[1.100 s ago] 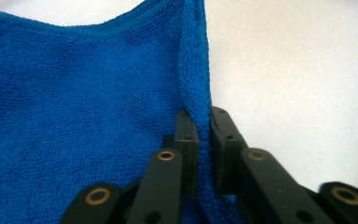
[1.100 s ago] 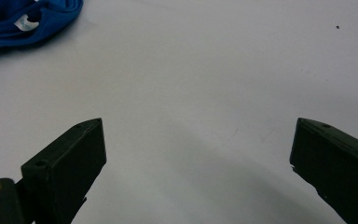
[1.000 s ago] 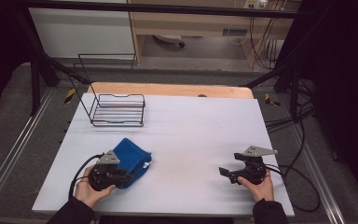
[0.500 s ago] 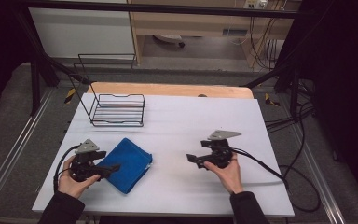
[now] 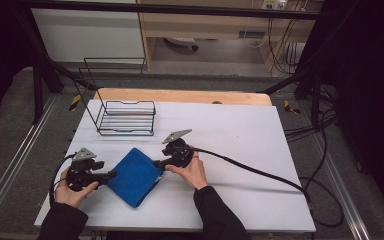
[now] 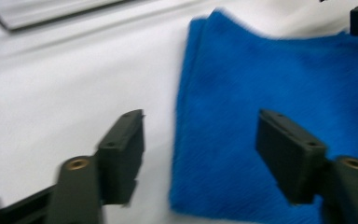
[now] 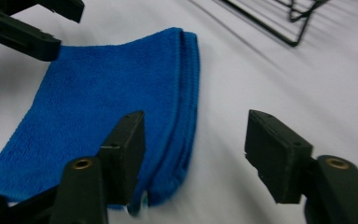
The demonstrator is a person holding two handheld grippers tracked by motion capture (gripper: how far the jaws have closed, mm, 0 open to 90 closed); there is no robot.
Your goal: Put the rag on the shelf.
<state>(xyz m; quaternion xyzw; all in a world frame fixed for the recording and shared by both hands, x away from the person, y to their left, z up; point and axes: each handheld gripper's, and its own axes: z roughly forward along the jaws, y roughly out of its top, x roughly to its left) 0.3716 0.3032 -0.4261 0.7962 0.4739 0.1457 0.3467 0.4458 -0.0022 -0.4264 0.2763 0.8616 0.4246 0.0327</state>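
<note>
A folded blue towel lies flat on the white table, near the front left. My left gripper is at the towel's left side, open; in the left gripper view the towel's edge runs between the jaws. My right gripper is at the towel's right corner, open as well. In the right gripper view the towel's folded edge lies just inside the left jaw, and the other gripper shows beyond the towel.
A black wire basket stands on the table behind the towel, also seen in the right gripper view. The right gripper's cable trails across the table to the right. A wooden board edges the far side.
My right gripper has travelled left across the table up to the towel's right corner. My left gripper has drawn back left off the towel, which now lies flatter.
</note>
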